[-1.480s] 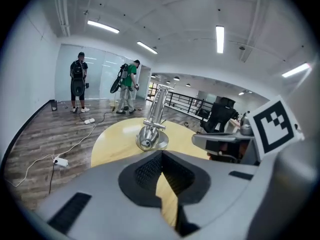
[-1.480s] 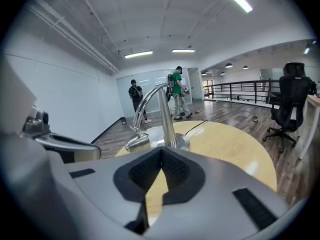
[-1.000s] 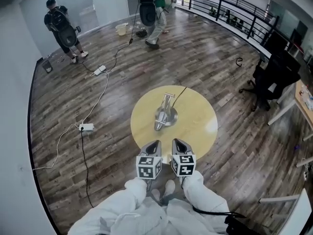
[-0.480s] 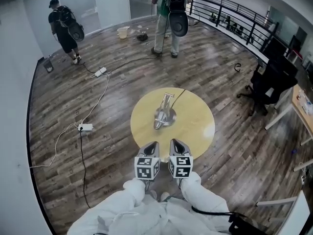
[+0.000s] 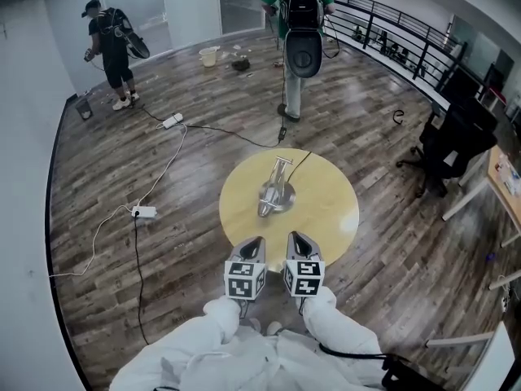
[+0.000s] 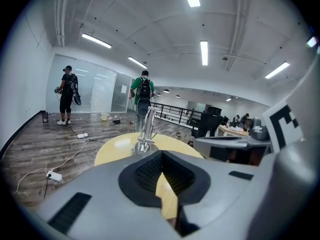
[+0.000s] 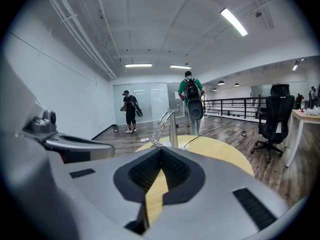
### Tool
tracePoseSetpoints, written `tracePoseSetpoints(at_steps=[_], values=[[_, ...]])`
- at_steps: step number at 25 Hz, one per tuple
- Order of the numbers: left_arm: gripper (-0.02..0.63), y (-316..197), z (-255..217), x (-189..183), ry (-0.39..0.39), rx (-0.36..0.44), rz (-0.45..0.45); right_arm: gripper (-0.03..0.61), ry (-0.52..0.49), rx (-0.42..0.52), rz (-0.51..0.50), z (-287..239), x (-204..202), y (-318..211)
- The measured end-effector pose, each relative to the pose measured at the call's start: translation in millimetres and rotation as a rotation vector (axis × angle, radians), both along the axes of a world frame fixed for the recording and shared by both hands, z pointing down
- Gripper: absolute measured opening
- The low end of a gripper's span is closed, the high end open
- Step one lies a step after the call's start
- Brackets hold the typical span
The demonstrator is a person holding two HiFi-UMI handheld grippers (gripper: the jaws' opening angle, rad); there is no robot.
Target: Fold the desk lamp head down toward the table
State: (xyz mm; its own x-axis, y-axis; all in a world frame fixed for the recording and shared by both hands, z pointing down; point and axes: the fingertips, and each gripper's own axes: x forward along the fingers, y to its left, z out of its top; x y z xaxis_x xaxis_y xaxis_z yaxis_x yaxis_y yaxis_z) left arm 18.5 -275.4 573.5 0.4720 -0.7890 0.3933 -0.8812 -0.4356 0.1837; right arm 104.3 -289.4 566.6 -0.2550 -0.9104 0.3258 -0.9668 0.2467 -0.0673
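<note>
Both claws hover side by side over the near rim of the round yellow tabletop [image 5: 330,212]. The left claw [image 5: 256,241] and the right claw [image 5: 294,238] each have their jaws pressed together with nothing between them. The silver desk lamp [image 5: 276,187] stands near the middle, well apart from both. From the right gripper view its post is upright and a thin arm curves from the top down toward the tabletop. How low the head sits is too small to settle, so the lamp could be awaiting the fold or already lowered. The main risk, as I judge it, is the lamp itself. It looks light and glossy, so a closed claw pushing on the slim arm may skid off. With nothing bracing the base, the push could also slide or tip the whole lamp instead of bending its joint. Its cord [image 5: 300,156] runs off the far edge, where a person with a backpack [image 5: 301,19] stands. A foot catching that cord could drag the lamp.
</note>
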Motion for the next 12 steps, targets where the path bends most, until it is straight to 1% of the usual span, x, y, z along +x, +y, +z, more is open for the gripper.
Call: tracePoseSetpoints(at_steps=[6,12], values=[[0.000,7.7,5.2,0.9,-0.011,-0.013,0.011,0.012,0.018,-0.005,0.008,3.9,5.5,6.2],[0.000,11.1,7.5,1.2,-0.005,-0.018,0.003,0.012,0.025,-0.009,0.011,5.0,9.3,12.3]])
